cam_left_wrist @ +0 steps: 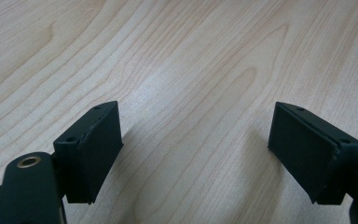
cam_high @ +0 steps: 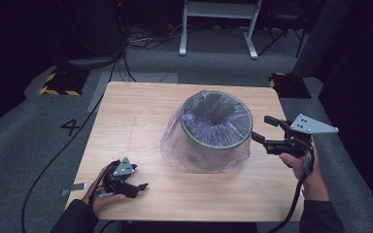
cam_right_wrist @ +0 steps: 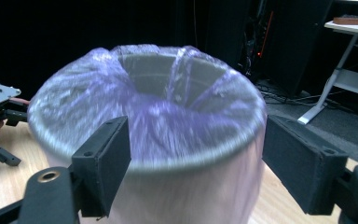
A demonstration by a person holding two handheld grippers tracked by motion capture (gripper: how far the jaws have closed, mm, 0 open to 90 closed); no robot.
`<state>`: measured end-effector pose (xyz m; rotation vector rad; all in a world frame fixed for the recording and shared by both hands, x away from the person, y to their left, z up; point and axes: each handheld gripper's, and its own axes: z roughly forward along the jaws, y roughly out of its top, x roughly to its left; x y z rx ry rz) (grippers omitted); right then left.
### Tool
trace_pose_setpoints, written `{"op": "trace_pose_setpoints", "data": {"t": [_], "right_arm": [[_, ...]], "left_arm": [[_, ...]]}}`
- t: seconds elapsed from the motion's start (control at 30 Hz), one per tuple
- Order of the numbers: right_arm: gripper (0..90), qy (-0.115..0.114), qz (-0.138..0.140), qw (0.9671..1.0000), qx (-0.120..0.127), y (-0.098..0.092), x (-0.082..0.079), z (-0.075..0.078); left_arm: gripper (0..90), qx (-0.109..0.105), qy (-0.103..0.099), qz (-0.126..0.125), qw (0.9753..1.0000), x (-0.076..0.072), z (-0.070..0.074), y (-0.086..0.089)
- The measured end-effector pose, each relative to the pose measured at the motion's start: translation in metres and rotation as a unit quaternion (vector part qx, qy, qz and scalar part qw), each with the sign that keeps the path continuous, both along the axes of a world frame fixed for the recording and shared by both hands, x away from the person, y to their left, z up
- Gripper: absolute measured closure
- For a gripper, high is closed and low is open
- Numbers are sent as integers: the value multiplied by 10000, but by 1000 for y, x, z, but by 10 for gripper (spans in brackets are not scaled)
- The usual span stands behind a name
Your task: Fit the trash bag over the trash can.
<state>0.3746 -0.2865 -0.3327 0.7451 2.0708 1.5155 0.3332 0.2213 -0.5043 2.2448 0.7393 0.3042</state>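
The square counter (cam_high: 141, 121) of pale wood grain carries everything here, standing on grey carpet with a painted number beside it.

Near the middle of the counter, just left of the right hand-held gripper (cam_high: 264, 130), stands a round grey bin (cam_high: 217, 128) lined with a thin, translucent purple plastic bag (cam_high: 175, 145). The bag is folded over the rim, sinks into the bin's dark mouth in gathered pleats, and its loose skirt spreads out around the bin's base on the wood. In the right gripper view the bin (cam_right_wrist: 149, 140) rises straight ahead of the black jaws, its rim level with them and the purple film (cam_right_wrist: 163, 112) pulled in streaks toward the centre; this picture is blurred, so finer folds cannot be made out.

The right hand-held gripper (cam_right_wrist: 196, 163) has its jaws spread wide, one on each side of the bin's near wall, and they grip nothing; whether either pad touches the bag cannot be told. A hand (cam_high: 301, 160) in a dark sleeve holds it at the counter's right edge, a grey three-cornered plate on top.

The left hand-held gripper (cam_high: 136, 187) lies low at the near left of the counter, well apart from the bin, held by the other hand (cam_high: 102, 196). Its jaws are also spread apart, with bare wood (cam_left_wrist: 191, 70) between and beyond them (cam_left_wrist: 196, 154).
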Motion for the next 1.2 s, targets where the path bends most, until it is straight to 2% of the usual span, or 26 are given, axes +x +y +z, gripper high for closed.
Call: {"op": "trace_pose_setpoints", "data": {"t": [0.17,0.27,0.53,0.77,1.03,1.1,1.2], "right_arm": [[238,14,128,9994,-307,23,13,12],[237,120,180,9992,-337,32,21,16],[234,278,122,9972,-687,57,40,23],[235,566,284,9931,-984,77,53,21],[231,641,491,9872,-1376,91,57,14],[231,694,524,9848,-1502,95,58,11],[237,801,692,9823,-1546,98,59,6]], "left_arm": [[170,0,2,0,10000,0,0,0],[170,-1,1,-1,10000,0,0,0],[169,0,1,-6,10000,0,0,0],[168,4,2,-13,10000,0,0,0],[167,3,6,-8,10000,0,0,0],[167,-3,8,-7,10000,0,0,0],[167,4,6,-10,10000,0,0,0]]}}
